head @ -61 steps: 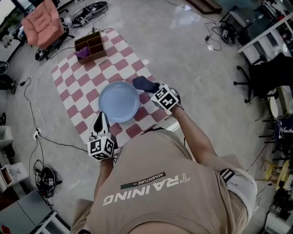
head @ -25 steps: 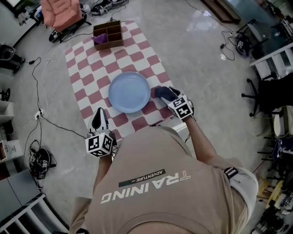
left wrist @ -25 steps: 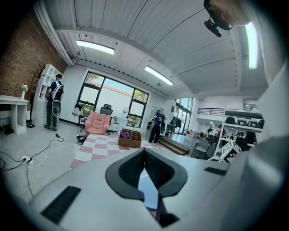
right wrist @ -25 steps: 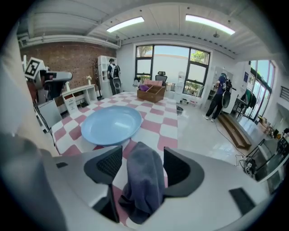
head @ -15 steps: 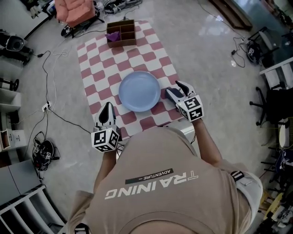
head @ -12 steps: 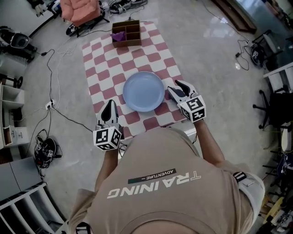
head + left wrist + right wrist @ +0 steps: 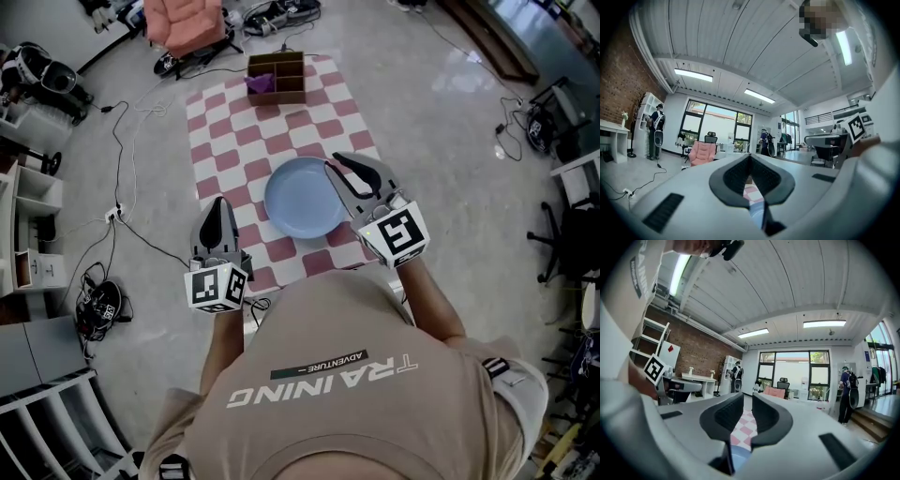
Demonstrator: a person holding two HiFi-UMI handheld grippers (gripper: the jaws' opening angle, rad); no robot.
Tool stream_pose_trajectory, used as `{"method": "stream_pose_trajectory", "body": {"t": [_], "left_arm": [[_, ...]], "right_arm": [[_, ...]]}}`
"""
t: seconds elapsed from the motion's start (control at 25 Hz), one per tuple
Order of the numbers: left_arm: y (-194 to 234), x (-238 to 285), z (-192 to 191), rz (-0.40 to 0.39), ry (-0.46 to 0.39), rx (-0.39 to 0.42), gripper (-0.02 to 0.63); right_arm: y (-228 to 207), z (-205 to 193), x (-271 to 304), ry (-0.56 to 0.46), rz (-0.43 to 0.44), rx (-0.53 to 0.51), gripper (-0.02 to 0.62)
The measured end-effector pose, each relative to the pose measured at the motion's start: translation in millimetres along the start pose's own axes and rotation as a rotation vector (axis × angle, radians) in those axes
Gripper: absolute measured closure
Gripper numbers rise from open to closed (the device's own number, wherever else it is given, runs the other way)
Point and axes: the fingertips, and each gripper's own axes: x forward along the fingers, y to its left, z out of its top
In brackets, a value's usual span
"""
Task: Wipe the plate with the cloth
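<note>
The light blue plate (image 7: 300,199) lies on a red-and-white checkered mat (image 7: 281,122) on the floor. My right gripper (image 7: 336,161) hangs high over the plate's right rim. Its jaws are closing to a narrow gap with nothing between them. In the right gripper view (image 7: 747,399) only mat and plate (image 7: 740,455) show through the gap. My left gripper (image 7: 220,208) is held up at the mat's near left edge, shut and empty. In the left gripper view (image 7: 750,159) its pads meet at the tip. The cloth shows in no view; the right gripper covers the spot right of the plate.
A wooden compartment box (image 7: 277,77) with a purple thing in it stands at the mat's far end. A pink chair (image 7: 183,19) is beyond it. Cables (image 7: 122,141) run over the floor at left, beside white shelves (image 7: 28,234). People stand far off by the windows.
Both grippers have risen, the right one much more. It left the dark cloth beside the plate and its jaws have narrowed. The head camera sits higher.
</note>
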Motion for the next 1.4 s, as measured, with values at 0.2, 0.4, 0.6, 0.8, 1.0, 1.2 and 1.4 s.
{"method": "stream_pose_trajectory", "body": {"t": [0.2,0.4,0.6,0.8,1.0,1.2,1.4], "left_arm": [[-7,6,13,-0.012,-0.021,-0.007,0.591],[-6,10,11,0.001,0.013,0.015,0.591],[-6,12,6,0.013,0.028,0.014,0.592],[-5,15,0,0.011,0.043,0.008,0.592],[-12,27,-9,-0.017,0.053,0.003,0.592],[-16,45,-13,-0.035,0.051,-0.001,0.592],[-17,40,-22,-0.028,0.088,0.000,0.591]], "right_arm": [[13,24,16,0.002,0.029,-0.020,0.572],[26,17,35,-0.002,0.083,-0.079,0.578],[35,4,42,0.021,0.123,-0.064,0.578],[27,-5,44,0.030,0.117,-0.060,0.578],[14,-18,44,0.032,0.099,-0.012,0.578],[6,-27,48,0.045,0.102,-0.009,0.578],[18,-38,44,0.071,0.140,0.015,0.578]]}}
